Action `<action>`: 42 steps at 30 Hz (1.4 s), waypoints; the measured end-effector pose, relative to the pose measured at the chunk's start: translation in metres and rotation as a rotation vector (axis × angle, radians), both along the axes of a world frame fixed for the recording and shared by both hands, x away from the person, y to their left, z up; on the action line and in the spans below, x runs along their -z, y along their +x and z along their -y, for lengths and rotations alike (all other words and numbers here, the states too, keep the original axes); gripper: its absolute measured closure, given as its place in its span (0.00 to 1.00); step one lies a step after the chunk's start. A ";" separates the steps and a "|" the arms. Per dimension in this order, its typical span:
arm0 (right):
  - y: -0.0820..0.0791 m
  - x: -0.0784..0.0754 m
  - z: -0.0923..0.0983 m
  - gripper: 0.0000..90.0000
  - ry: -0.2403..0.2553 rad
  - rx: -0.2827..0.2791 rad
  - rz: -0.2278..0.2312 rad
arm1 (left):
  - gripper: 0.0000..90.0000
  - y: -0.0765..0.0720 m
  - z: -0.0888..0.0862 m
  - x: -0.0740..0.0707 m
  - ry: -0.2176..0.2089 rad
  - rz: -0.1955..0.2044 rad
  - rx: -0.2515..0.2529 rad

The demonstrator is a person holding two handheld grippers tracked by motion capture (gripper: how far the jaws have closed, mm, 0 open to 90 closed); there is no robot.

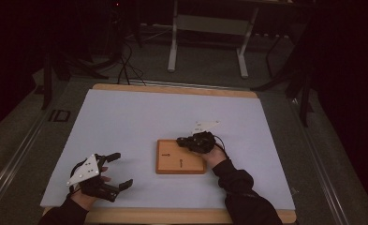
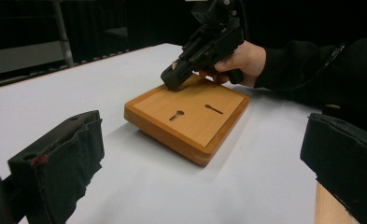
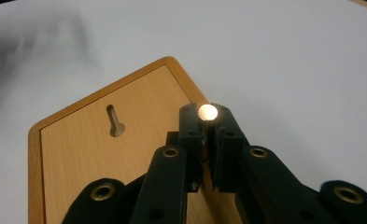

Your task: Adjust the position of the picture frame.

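The right gripper [image 3: 208, 122] is clenched on a small peg [image 3: 207, 112], whose pale round end shows between the jaw tips in the right gripper view; the rest of its shaft is hidden by the jaws, so its length cannot be told. In the high view this gripper [image 1: 180, 140] sits over the far right corner of the wooden board [image 1: 172, 161], tips pointing left and down toward the board's top. The board lies flat on the white table [image 1: 125, 122], and two keyhole slots are cut into it: one [image 3: 115, 121] lies just left of the peg in the right gripper view, its long axis running away from the camera; the other [image 2: 213, 109] shows in the left gripper view. The peg is probably meant for a slot, and the nearer one lies a short way sideways from it. The left gripper [image 1: 122, 169] rests open and holds nothing near the table's front left, well apart from the board.
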State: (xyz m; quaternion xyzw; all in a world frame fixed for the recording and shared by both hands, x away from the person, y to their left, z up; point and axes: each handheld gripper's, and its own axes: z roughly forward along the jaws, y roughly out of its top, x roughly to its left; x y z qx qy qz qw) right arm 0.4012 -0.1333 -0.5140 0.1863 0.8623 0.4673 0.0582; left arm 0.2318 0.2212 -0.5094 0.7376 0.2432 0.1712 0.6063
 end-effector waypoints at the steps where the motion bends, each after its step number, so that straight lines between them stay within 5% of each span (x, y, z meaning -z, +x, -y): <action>1: 0.001 0.001 0.000 0.94 -0.003 0.004 -0.005 | 0.00 0.000 0.000 0.000 0.000 0.000 0.000; 27: 0.012 0.015 0.002 0.93 0.012 0.025 -0.074 | 0.00 0.000 0.001 0.000 0.004 -0.006 0.005; 33: 0.013 0.007 0.005 0.73 0.042 0.035 -0.071 | 0.00 0.000 0.001 0.000 0.004 -0.006 0.007; 42: 0.009 -0.010 0.014 0.59 0.071 0.046 -0.077 | 0.00 0.000 0.002 0.000 -0.011 -0.010 0.026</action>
